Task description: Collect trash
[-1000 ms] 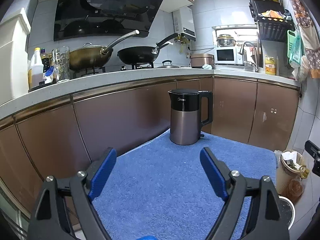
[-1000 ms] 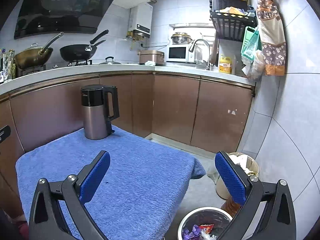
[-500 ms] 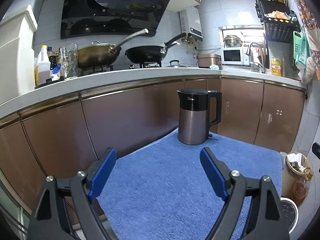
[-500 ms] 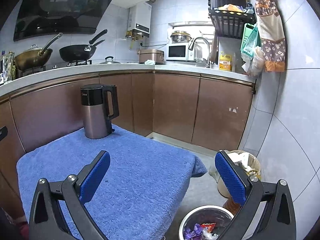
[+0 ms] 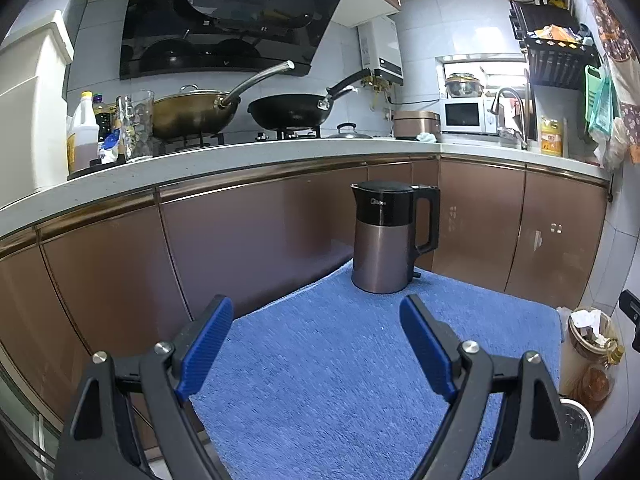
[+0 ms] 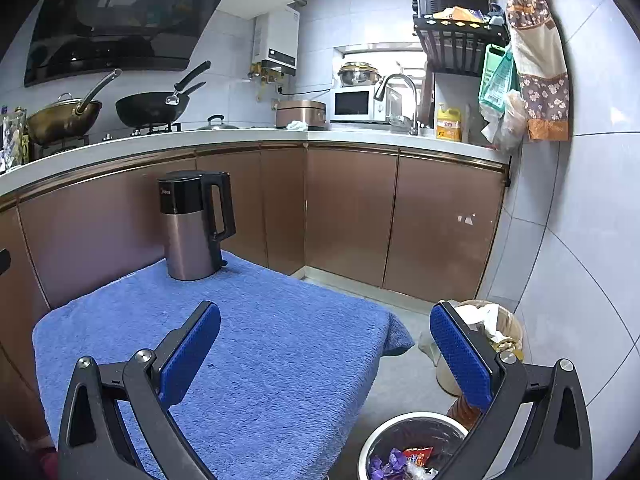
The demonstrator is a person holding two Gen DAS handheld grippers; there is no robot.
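Now | trash bin (image 6: 414, 446): colourful wrappers inside | left gripper (image 5: 316, 338), right gripper (image 6: 326, 344): wide apart, empty-handed

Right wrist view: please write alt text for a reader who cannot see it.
The open, empty right tool hangs over a blue towel-covered table with an electric kettle standing at its far end. A small bin holding colourful wrappers sits on the floor at lower right, with kitchen cabinets and counter behind.

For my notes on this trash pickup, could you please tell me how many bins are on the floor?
2. A white bin holding wrappers stands by the blue towel's near corner, below the right gripper. A tan bin with crumpled paper stands by the wall. Others may be hidden.
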